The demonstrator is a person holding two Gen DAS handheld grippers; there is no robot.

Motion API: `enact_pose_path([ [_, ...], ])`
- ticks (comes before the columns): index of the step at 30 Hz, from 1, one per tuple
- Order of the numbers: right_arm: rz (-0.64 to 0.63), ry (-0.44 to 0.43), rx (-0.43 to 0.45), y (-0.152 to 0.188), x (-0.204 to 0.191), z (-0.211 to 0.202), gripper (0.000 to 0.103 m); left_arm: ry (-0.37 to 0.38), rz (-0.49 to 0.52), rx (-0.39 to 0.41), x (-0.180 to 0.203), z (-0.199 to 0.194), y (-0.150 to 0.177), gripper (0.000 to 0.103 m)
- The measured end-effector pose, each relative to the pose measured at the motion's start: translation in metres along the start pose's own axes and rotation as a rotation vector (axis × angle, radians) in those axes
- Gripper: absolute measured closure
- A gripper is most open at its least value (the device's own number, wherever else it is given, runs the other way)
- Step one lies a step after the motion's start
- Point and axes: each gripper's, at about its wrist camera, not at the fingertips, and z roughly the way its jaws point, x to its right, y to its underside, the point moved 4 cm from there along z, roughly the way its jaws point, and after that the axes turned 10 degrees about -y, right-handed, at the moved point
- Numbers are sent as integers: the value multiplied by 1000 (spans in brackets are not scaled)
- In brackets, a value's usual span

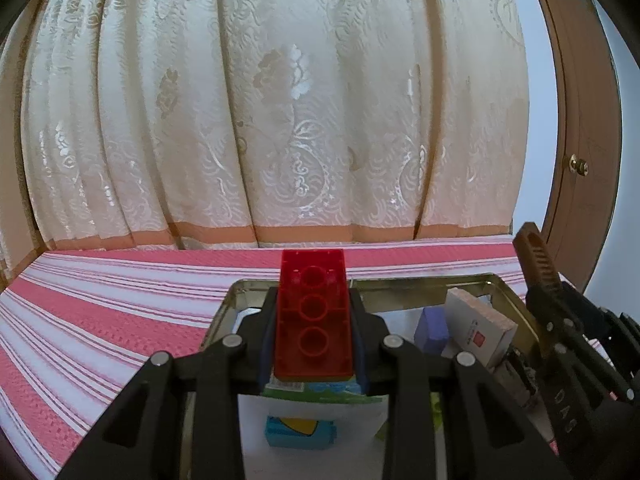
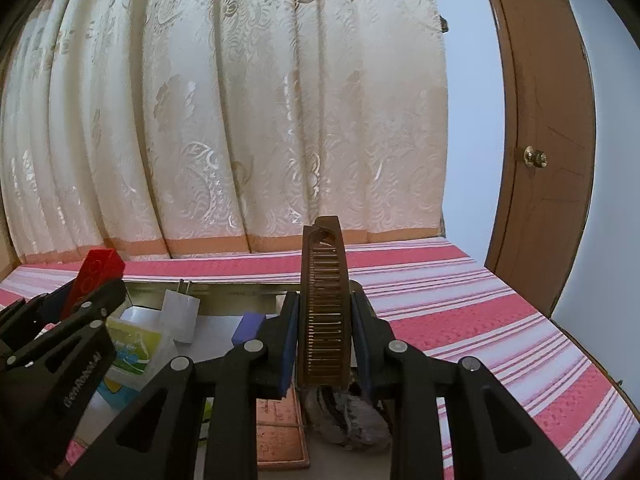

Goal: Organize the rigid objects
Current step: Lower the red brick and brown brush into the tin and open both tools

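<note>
A translucent red toy brick point(image 1: 313, 312) stands on end between the blue pads of my left gripper point(image 1: 313, 300), which is shut on it above a shiny metal tin point(image 1: 420, 282). My right gripper point(image 2: 324, 296) is shut on a brown comb point(image 2: 323, 312) that points forward and up over the tin's right part. In the left wrist view the comb point(image 1: 534, 256) and right gripper point(image 1: 550, 296) show at the right edge. In the right wrist view the red brick point(image 2: 98, 274) and left gripper point(image 2: 90, 294) show at the left.
The tin point(image 2: 224, 286) holds a white plug adapter point(image 2: 180, 314), a purple block point(image 2: 248, 326), a green packet point(image 2: 132, 348), a white box point(image 1: 480, 332), a blue card box point(image 1: 300, 432), a copper-coloured box point(image 2: 280, 436) and a grey lump point(image 2: 352, 420). Red-striped cloth point(image 2: 460, 320) covers the surface; a curtain hangs behind, a door stands at right.
</note>
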Motion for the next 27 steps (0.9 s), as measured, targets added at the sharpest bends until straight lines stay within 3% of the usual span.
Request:
enact_pose_path([
  [27,9,0,-37,-5,6,21,75,-3,7,-49,15,16,1,73],
])
